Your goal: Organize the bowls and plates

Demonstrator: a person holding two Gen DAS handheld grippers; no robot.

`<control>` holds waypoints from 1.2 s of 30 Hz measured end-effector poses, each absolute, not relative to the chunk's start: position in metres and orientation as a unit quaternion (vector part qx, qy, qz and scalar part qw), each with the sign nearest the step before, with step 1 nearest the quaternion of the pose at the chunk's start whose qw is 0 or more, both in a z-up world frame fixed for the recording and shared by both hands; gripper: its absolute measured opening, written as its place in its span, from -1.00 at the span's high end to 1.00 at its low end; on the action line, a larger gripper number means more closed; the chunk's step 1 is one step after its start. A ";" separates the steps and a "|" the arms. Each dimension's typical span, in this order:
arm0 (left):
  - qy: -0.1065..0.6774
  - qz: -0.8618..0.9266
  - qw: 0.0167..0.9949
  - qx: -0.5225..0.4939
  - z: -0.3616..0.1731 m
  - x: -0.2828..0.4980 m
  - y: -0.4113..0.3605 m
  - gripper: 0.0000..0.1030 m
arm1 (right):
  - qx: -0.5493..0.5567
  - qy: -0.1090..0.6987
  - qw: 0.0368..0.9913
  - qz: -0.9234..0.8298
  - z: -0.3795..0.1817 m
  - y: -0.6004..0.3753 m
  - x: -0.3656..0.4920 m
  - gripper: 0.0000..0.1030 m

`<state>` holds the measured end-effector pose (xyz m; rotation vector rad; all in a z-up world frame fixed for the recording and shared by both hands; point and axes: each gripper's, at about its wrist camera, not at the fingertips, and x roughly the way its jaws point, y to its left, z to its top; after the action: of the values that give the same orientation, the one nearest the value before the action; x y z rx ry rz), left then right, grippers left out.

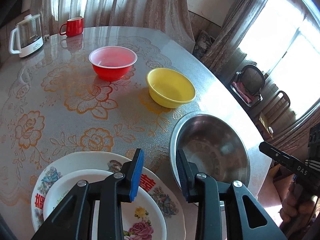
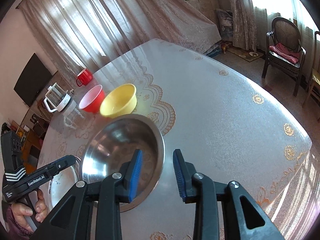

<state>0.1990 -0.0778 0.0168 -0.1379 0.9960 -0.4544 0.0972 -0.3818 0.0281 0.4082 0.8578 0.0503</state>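
Both claws are seen parted and empty. The steel bowl (image 2: 122,160) lies at eleven o'clock of the right claw (image 2: 158,172), nearer than the left claw (image 1: 160,172). The yellow bowl (image 2: 119,103) waits beyond at twelve.

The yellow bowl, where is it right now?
In the left wrist view the yellow bowl sits on the table, between the red bowl farther back and the metal bowl nearer the camera, touching neither.
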 end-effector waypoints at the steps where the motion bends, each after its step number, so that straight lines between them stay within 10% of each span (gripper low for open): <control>1: 0.472 -0.217 0.851 -0.071 0.018 0.203 -0.076 0.39 | 0.198 0.413 0.888 0.035 0.031 -0.379 0.102 0.39; 31: 0.505 -0.198 0.834 -0.102 -0.007 0.345 -0.113 0.53 | 0.343 0.483 0.805 0.040 -0.023 -0.352 0.287 0.74; 36: 0.503 -0.198 0.837 -0.080 -0.015 0.345 -0.119 0.79 | 0.333 0.487 0.807 0.031 -0.030 -0.348 0.292 0.84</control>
<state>0.3449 -0.1191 -0.0150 -0.1701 1.0639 -0.4198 0.2919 -0.3477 -0.0300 0.7134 1.0424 0.0664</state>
